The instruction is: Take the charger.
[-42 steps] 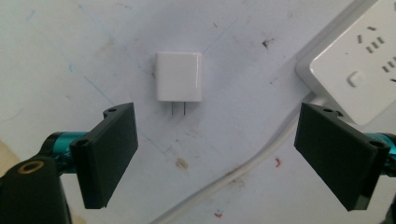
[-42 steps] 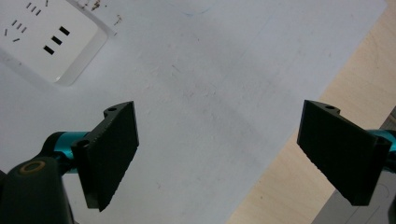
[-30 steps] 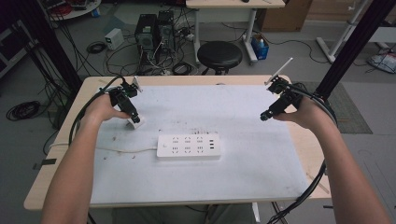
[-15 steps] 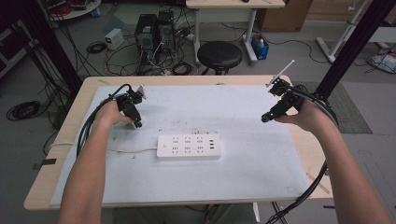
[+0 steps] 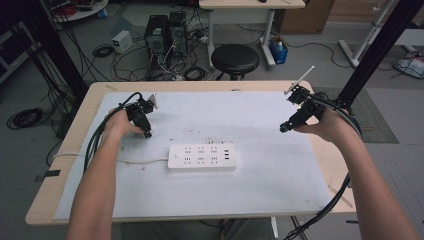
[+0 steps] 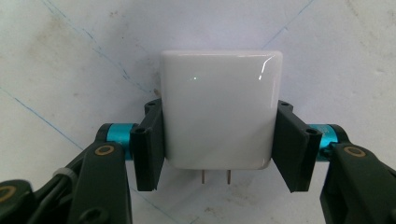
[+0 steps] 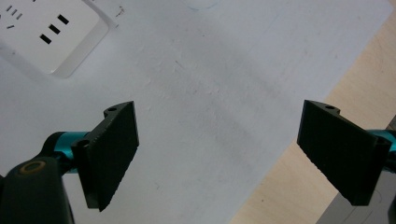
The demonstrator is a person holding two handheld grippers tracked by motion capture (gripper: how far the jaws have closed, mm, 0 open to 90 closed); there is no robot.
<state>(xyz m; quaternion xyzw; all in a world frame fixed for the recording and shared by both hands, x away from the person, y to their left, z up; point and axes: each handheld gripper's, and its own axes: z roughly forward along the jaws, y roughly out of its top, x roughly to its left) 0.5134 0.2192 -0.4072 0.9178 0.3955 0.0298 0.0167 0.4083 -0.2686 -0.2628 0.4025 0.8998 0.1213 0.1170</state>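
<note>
Glossy white charger [image 6: 219, 116] between black jaws — teal pins; white power strip [image 5: 202, 157] — white mat [image 5: 280, 175]

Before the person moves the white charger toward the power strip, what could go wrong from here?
1. The left hand-held gripper clamps only the lower sides of the glossy white charger; it might slip or twist.
2. Its two prongs point back toward the gripper, so it must probably be turned before plugging.
3. The power strip lies loose on the white mat, and the right hand-held gripper is open and away, so pushing may shift it.
</note>
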